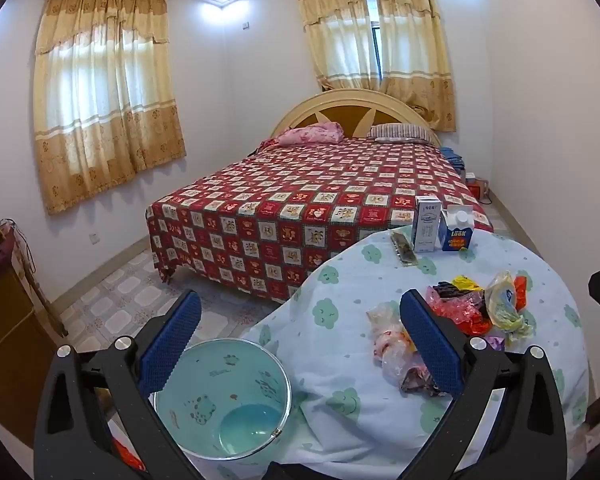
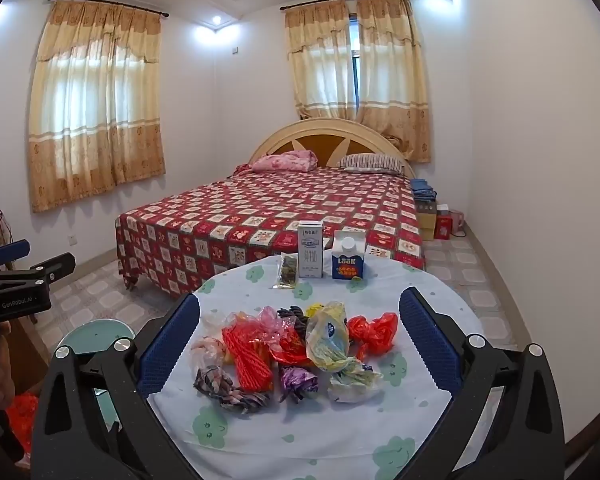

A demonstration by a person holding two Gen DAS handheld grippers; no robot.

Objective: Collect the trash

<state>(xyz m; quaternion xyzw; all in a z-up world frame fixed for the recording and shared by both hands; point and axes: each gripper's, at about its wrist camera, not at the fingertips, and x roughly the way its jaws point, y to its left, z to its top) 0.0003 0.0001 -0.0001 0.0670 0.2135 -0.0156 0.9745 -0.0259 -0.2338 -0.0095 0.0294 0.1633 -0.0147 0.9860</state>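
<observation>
Both tongs spread wide, gripping nothing. Crumpled plastic bags [image 2: 296, 354] heaped at centre frame on the cloud-print tablecloth [image 2: 340, 436], squarely ahead of the right gripper [image 2: 299, 350] and framed between its pads. Off at lower right for the left gripper [image 1: 300, 346], with the pale blue bin [image 1: 224, 398] at lower centre-left below the table edge. Right side likely nearer to the heap.

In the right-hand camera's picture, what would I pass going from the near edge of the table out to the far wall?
Pile of crumpled plastic bags → white carton → bed with red patterned cover → striped pillow → rounded headboard → curtained window.
</observation>
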